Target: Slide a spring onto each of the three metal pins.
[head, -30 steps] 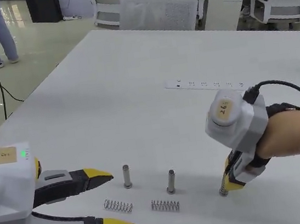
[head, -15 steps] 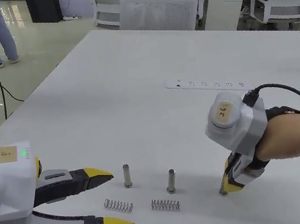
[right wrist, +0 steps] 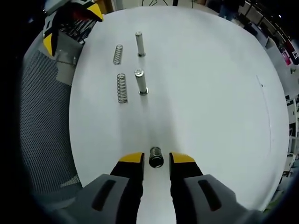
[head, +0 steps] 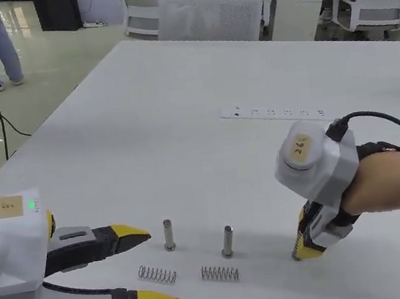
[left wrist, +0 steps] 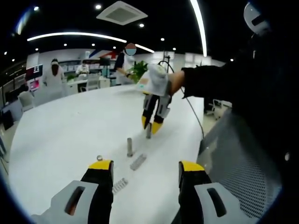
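The right gripper points down at the desk, its jaws slightly parted on either side of an upright spring and released, with a sliver of desk showing at each side (the spring is seen end-on and seems to sit over a pin, hard to make out). Beside it stand the middle pin and the left pin, both bare, with the first loose spring and the second loose spring lying flat just in front of them. The left gripper hovers near the left pin, jaws spread wide and empty.
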Demonstrator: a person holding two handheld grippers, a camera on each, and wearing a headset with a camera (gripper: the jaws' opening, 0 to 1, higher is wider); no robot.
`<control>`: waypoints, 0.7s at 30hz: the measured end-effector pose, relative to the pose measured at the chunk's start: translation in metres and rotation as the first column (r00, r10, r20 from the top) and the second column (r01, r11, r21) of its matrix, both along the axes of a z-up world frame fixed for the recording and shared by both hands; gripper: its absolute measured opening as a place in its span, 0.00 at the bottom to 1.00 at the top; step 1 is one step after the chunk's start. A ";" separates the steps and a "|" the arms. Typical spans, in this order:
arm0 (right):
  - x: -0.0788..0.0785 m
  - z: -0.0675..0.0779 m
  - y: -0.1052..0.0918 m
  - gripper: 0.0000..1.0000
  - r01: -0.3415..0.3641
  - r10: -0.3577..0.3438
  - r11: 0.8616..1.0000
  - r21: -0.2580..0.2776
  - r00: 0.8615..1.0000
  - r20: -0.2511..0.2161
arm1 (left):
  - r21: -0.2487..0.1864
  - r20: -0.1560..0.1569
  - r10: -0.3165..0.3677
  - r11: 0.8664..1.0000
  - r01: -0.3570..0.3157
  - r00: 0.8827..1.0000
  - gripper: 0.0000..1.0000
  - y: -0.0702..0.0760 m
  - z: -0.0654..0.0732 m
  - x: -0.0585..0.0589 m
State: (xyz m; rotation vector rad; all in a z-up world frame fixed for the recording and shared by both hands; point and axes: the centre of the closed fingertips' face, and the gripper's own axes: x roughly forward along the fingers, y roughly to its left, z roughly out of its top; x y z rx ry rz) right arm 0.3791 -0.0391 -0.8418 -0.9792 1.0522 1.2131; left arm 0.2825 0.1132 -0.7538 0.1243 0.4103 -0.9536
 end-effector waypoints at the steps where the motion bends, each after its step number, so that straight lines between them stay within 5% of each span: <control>1: 0.000 0.001 0.000 0.20 0.000 0.000 1.000 0.002 1.000 0.003 | 0.001 0.000 -0.001 1.000 0.001 1.000 0.51 0.000 0.000 0.000; 21: -0.009 0.036 0.028 0.23 -0.060 0.055 0.996 0.070 0.996 0.074 | 0.006 -0.003 -0.007 1.000 0.007 1.000 0.50 -0.001 -0.002 0.000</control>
